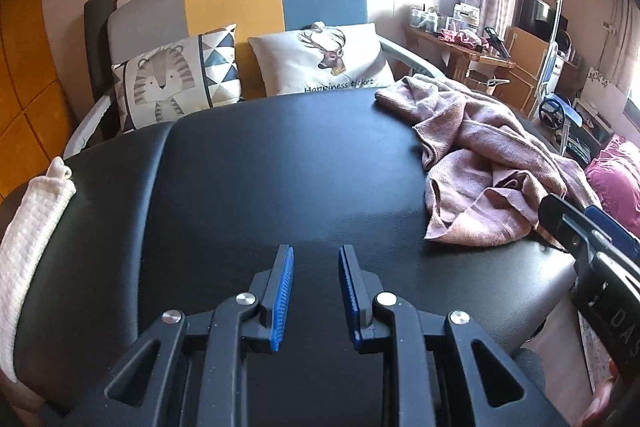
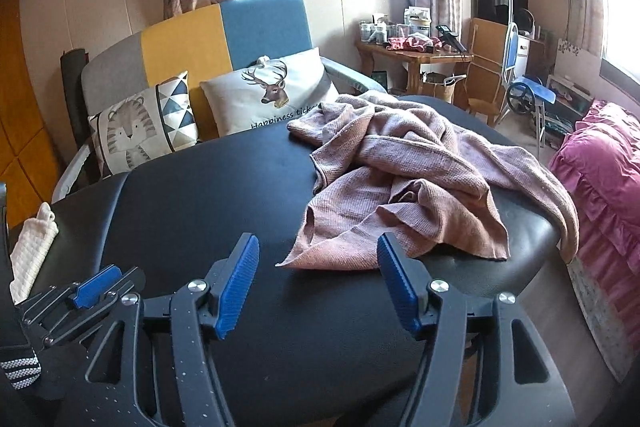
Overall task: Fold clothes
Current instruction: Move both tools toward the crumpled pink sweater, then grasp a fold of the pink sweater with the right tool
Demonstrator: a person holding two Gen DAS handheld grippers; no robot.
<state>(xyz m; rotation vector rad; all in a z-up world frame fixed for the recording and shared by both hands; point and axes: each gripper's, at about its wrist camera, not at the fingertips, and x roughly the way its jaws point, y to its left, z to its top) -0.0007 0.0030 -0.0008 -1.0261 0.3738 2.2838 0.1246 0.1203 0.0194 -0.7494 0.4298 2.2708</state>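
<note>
Blue-padded left gripper [image 1: 316,255]: we hold it low over bare black padded table [image 1: 248,187], fingers parted a little, nothing between them.
Blue-padded right gripper [image 2: 318,247]: fingers spread wide, empty, just short of the near hem.
Crumpled pink knit garment [image 2: 404,187]: lies unfolded in a heap on the table's right side, one edge draped over the right rim.
Long axis: as we judge, near-right to far-left, a loose end pointing at the deer-print white cushion [image 2: 276,95].
Doing it well: we should pinch one layer at a corner and spread it flat.
</note>
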